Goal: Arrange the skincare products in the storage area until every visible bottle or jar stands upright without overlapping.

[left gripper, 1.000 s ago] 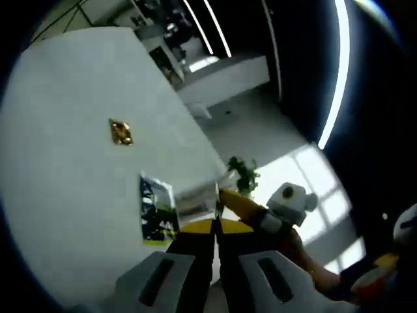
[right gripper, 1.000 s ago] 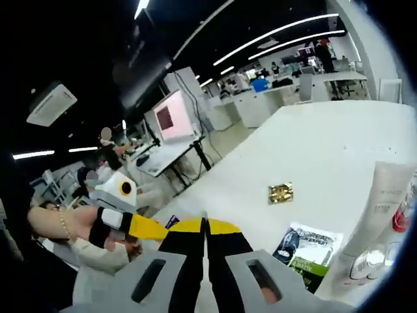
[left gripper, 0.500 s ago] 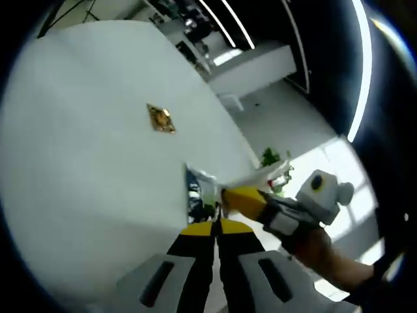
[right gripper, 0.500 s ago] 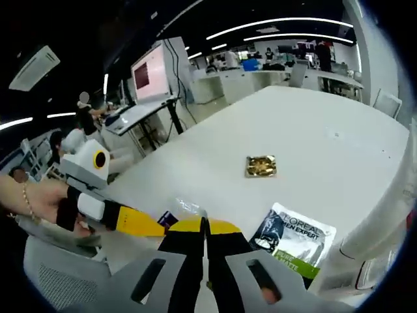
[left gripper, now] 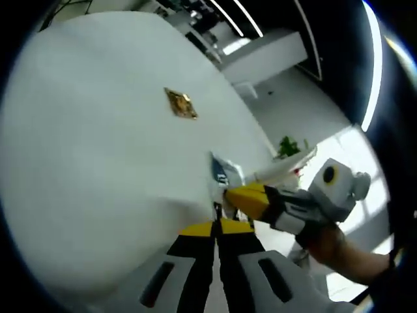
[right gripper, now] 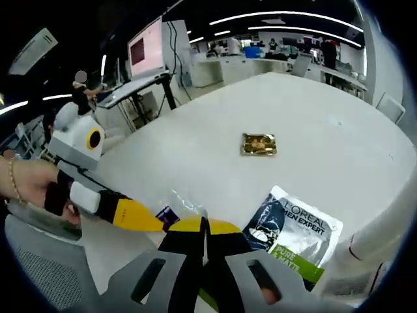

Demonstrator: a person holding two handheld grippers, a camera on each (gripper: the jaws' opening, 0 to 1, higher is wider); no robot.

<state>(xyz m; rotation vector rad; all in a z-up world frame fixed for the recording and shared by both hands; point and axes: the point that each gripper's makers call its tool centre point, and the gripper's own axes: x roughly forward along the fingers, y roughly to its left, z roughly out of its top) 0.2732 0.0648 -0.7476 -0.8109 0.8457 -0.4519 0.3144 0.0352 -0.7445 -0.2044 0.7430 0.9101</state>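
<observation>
White table [right gripper: 313,124] looms nearer than before, both tongs [left gripper: 216,225] [right gripper: 203,225] closed, empty.

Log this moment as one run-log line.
left gripper: shut | right gripper: shut | mask sachet: flat on white table | gold packet: apart, untouched

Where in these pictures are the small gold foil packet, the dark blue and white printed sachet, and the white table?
Small gold foil packet [right gripper: 259,144]: right gripper view, its middle.
Dark blue and white printed sachet [right gripper: 294,233]: right gripper view, printed front.
White table [left gripper: 85,143]: left gripper view, bare top.
</observation>
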